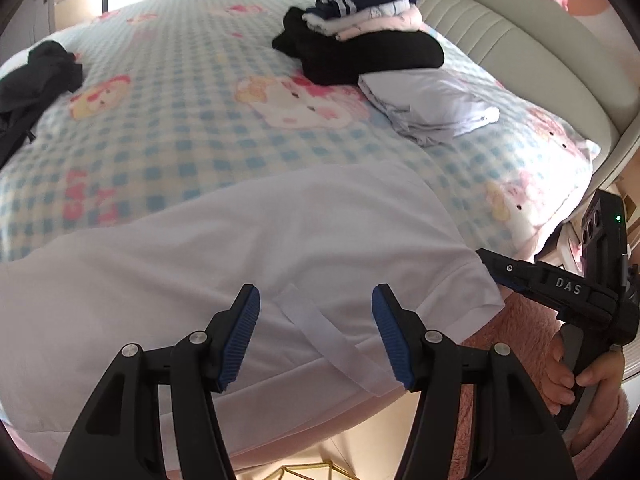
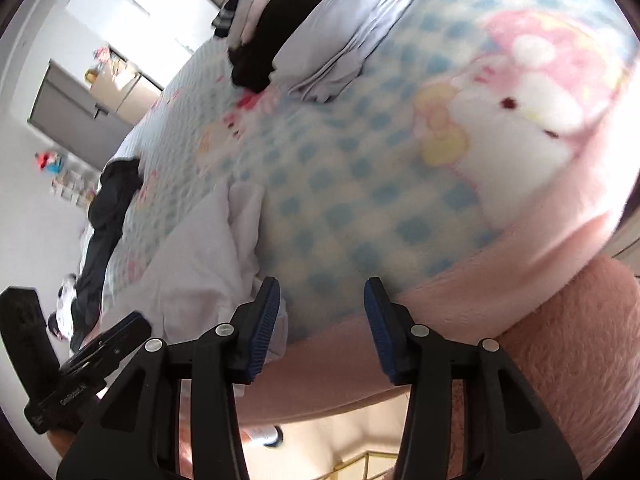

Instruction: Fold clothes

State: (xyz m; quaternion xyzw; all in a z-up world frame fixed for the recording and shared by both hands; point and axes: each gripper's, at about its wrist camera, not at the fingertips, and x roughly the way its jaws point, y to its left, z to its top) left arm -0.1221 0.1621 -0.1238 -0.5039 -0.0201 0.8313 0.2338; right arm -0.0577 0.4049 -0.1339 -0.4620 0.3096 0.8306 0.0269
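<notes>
Nearest my left gripper is the white shirt, spread flat over the near edge of the bed; my jaws there are released, 1 blue pad on either side of a white strip lying on the cloth, and they grip nothing. At the shirt's right sleeve hem sits my right gripper, its handle held by my hand; from its own camera the right gripper also stands parted with nothing between the jaws, pointed at the pink border of the blanket. Beyond the shirt, a folded pale lilac garment rests on the blanket, touching a black folded piece behind it, and on that lies a stack of pink, white and navy striped clothes. Well apart on the far left, a dark crumpled garment hangs over the bed's edge. Blue checks and cartoon cats cover the fleece blanket. A padded cream headboard curves along the right, and pale walls and a grey cabinet show beyond the bed.
</notes>
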